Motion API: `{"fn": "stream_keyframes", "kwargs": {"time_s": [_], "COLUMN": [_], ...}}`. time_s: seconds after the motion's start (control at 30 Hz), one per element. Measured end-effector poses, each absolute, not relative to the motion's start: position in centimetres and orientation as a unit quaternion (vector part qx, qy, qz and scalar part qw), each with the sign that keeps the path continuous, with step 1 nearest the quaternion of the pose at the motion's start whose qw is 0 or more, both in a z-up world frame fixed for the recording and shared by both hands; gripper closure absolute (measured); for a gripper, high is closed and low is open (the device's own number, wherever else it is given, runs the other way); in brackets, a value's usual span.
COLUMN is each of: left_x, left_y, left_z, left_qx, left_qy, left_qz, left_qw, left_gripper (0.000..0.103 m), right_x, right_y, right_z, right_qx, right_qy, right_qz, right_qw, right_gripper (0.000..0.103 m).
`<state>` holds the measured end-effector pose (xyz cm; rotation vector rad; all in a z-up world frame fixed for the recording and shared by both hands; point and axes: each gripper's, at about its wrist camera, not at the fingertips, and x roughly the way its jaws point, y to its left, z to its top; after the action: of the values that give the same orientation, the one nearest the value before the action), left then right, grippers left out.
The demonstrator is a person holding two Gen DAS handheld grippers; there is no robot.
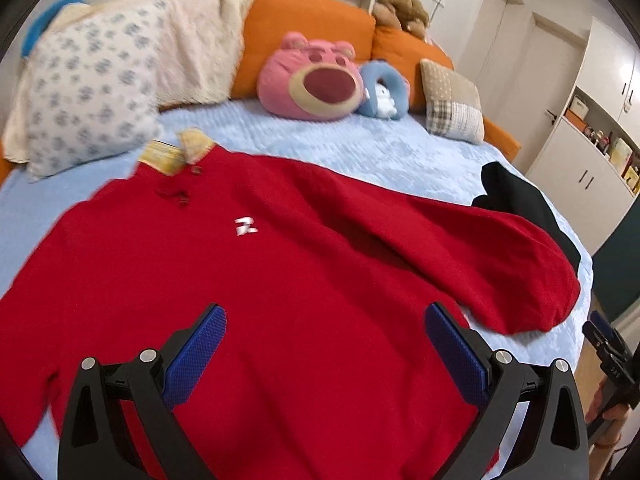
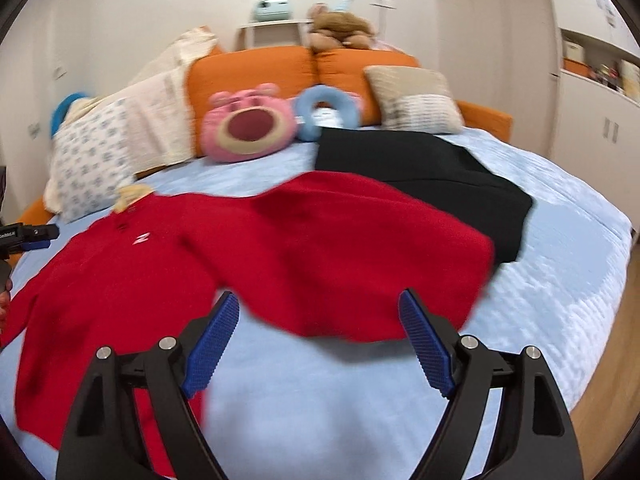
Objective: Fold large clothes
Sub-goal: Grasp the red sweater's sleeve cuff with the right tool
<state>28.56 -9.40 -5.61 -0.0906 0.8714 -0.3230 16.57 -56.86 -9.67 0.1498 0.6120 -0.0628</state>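
- Left tool (image 1: pixel 324 344) is hovering over the lower body of the red knitted long-sleeved sweater (image 1: pixel 280 260), blue ribbed pads spread wide, nothing between them.
- Right tool (image 2: pixel 318 340) is hanging over the pale blue quilted bed cover (image 2: pixel 560 288), just short of the sweater's near sleeve; its pads are also standing far apart and are gripping nothing.
- Sweater is lying face up and mostly flat on the bed, cream collar (image 1: pixel 192 148) pointing toward the orange headboard cushions (image 1: pixel 304 36), white chest logo (image 1: pixel 245 226) showing.
- One sleeve (image 2: pixel 360 248) is lying slanted across, its end overlapping the edge of a black folded garment (image 2: pixel 440 176) that is sitting beside it on the bed; the other sleeve is trailing toward the frame edge in the left wrist view.
- Progress, as judged: the black garment is looking finished; the red sweater is spread out but no fold is visible yet. Sleeves and body are both still needing folding, so this piece is at its start.
- Background items (pink bear-face plush (image 1: pixel 308 80), patterned pillows) are sitting well clear of the working area.
- Both views are motion-blurred; fine fabric creases are not readable.
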Motion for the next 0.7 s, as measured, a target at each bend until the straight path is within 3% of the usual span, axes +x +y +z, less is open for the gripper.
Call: {"fn": "stream_keyframes", "kwargs": {"time_s": [0.23,0.43,0.5,0.57,0.7], "left_x": [37.9,44.5,45.3,45.6,44.8], "left_y": [-14.5,-14.5,-14.6,-14.5,-13.9], "left_z": [-8.3,-10.8,-11.6,-12.2,-12.7], "left_qx": [-0.042,-0.187,-0.202,-0.209,-0.196], "left_qy": [0.479,0.503,0.504,0.508,0.513], "left_qz": [-0.202,-0.213,-0.2,-0.189,-0.191], "left_qw": [0.853,0.817,0.816,0.814,0.814], "left_gripper": [0.002,0.002,0.002,0.002,0.002], "right_x": [18.0,20.5,21.4,22.2,22.5], "right_y": [-65.1,-66.9,-67.3,-67.5,-66.0], "right_z": [-13.8,-16.1,-16.7,-16.9,-15.2], "right_qx": [0.13,0.159,0.184,0.212,0.191], "right_qy": [0.314,0.339,0.351,0.363,0.368], "right_qz": [-0.064,-0.042,-0.013,0.026,0.058], "right_qw": [0.938,0.926,0.918,0.907,0.908], "right_gripper": [0.021,0.025,0.037,0.06,0.084]}}
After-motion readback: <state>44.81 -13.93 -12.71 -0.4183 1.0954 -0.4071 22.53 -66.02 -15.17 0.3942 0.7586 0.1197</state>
